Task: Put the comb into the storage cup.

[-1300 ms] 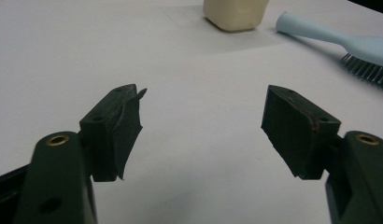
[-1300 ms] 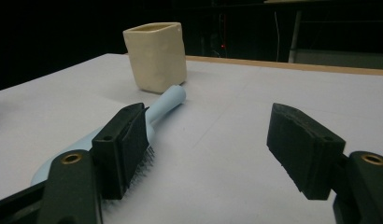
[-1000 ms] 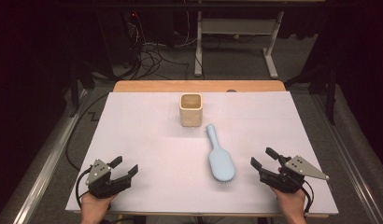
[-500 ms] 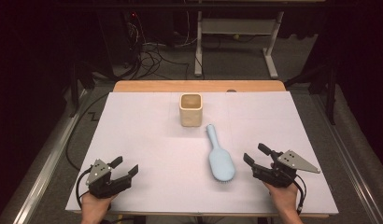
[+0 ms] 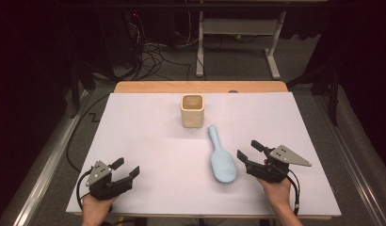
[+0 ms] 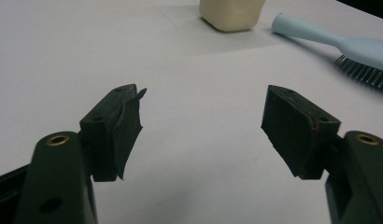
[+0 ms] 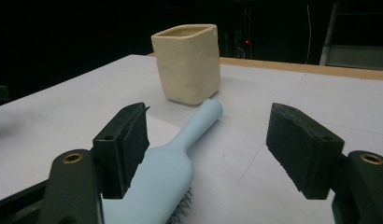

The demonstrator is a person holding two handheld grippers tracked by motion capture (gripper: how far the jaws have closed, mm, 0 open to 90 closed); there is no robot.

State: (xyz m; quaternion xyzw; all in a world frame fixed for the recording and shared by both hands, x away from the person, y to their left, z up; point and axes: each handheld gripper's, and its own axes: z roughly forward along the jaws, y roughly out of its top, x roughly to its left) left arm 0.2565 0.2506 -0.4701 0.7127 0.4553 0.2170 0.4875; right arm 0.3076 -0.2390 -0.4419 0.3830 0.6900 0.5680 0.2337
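A: Near edge first. Left gripper (image 5: 124,169)?

B: Held low at the near left of the table (image 5: 144,141), jaws wide apart with nothing between them. Its own view has bare white surface between the pads (image 6: 116,130). A hand (image 5: 94,207) grips it from below.

A: Right gripper (image 5: 251,151)?

B: Near right, held by the other hand (image 5: 278,190), grey plate on top. Jaws spread wide, gripping nothing. They point left, toward the brush (image 5: 221,157), tips just beside its head; from the high view I can't tell whether they touch it. In the right gripper view, the brush head (image 7: 157,182) sits low, in front of the left pad and partly between the jaws, with the pads not pressing on it.

A: Brush pose?

B: Light blue, lying flat, right of centre. Bristles face down and show at the head's edge. The handle runs away from the person toward the cup (image 5: 192,109), its end close to the cup's base.

A: Cup?

B: Cream, squarish, upright, open top, mid-table toward the far side. Beyond it, a strip of wood tabletop, then dark floor with cables (image 5: 158,56).
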